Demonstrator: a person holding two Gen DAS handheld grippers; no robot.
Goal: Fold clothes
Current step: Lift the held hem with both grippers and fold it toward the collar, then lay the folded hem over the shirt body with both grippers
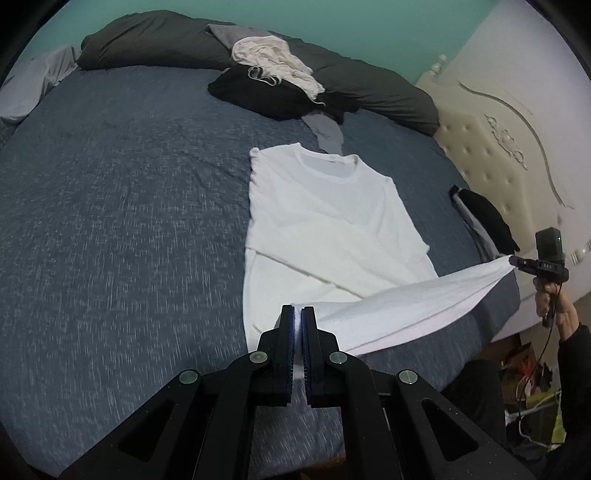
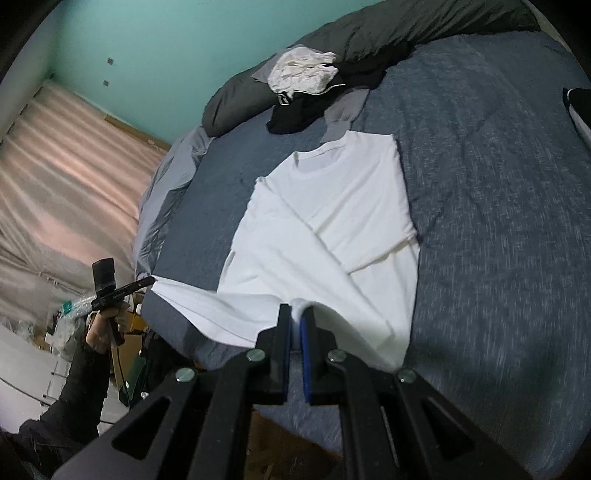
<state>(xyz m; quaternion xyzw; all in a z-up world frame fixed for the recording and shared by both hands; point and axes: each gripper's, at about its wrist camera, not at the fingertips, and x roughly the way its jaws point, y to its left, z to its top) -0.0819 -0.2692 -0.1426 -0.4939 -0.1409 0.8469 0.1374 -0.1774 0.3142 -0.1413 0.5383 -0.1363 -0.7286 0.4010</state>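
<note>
White T-shirt [image 1: 325, 221] spread flat on the blue-grey bedspread [image 1: 129, 221], neck hole toward 12 o'clock, sleeves folded in across the chest, bottom hem lifted off the bed and stretched taut between two grippers. Left gripper [image 1: 298, 314] clenched on one hem corner, white cloth pinched between the blue pads at 6 o'clock of its own view. Right gripper [image 2: 297, 312] likewise clamped on the other hem corner, a tuft of fabric showing between its fingers. From the left camera, right gripper seen at 3 o'clock, gripped by a hand [image 1: 550, 299] in a dark sleeve, cable trailing down. From the right camera, left gripper seen at 9 o'clock, held by the other hand [image 2: 101, 328]. Beyond the collar at 12 o'clock, a heap of unfolded clothes [image 1: 273, 79]: cream garment on top, black one beneath, a grey piece reaching down to just beside the neckline. Behind the heap, a long dark grey duvet roll [image 1: 155, 40] along the teal wall [image 1: 332, 22]. At 2 o'clock in the left view, a cream tufted headboard [image 1: 491, 147]; near it at 3 o'clock, a folded black garment [image 1: 484, 218] on the bed edge. Pale pink curtain [image 2: 66, 177] at 9 o'clock in the right view, clutter on the floor below.
</note>
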